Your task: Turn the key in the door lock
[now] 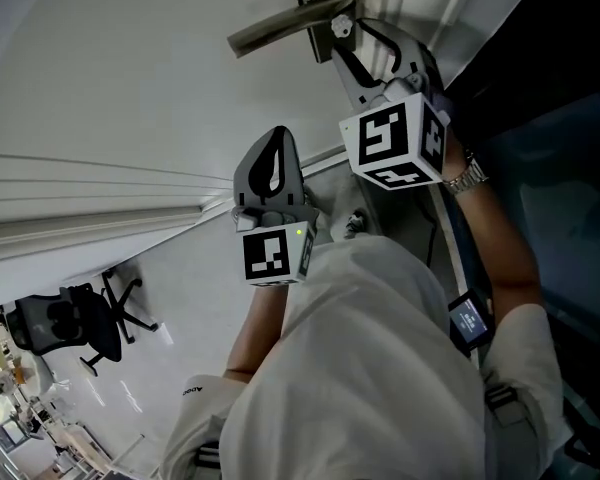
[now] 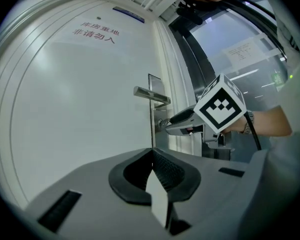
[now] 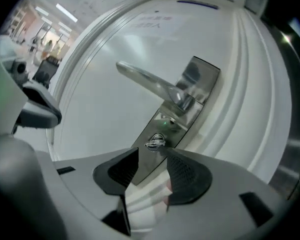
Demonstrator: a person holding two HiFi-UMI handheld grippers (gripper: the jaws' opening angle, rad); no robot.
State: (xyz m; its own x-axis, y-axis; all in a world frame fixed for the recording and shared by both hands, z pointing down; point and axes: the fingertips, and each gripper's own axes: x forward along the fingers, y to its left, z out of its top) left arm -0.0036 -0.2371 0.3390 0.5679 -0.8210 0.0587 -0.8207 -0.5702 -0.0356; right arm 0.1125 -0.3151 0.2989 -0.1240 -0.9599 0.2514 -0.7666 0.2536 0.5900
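Observation:
A silver key (image 3: 155,144) sits in the keyhole of the steel lock plate (image 3: 182,109), below the lever handle (image 3: 150,81) on the white door (image 3: 115,119). My right gripper (image 3: 153,151) is open, its tips on either side of the key and its pads clear of it. From the left gripper view, the right gripper (image 2: 182,121) points at the lock plate (image 2: 155,106) under the handle (image 2: 151,95). My left gripper (image 2: 152,153) is shut on nothing and held back from the door. In the head view it (image 1: 275,163) hangs below the right gripper (image 1: 348,48).
A notice in red print (image 2: 97,30) is on the upper door. Dark frame and glass panels (image 2: 230,49) stand right of the door. An office chair (image 1: 75,328) stands on the floor at the lower left. A wristwatch (image 1: 467,176) is on the right arm.

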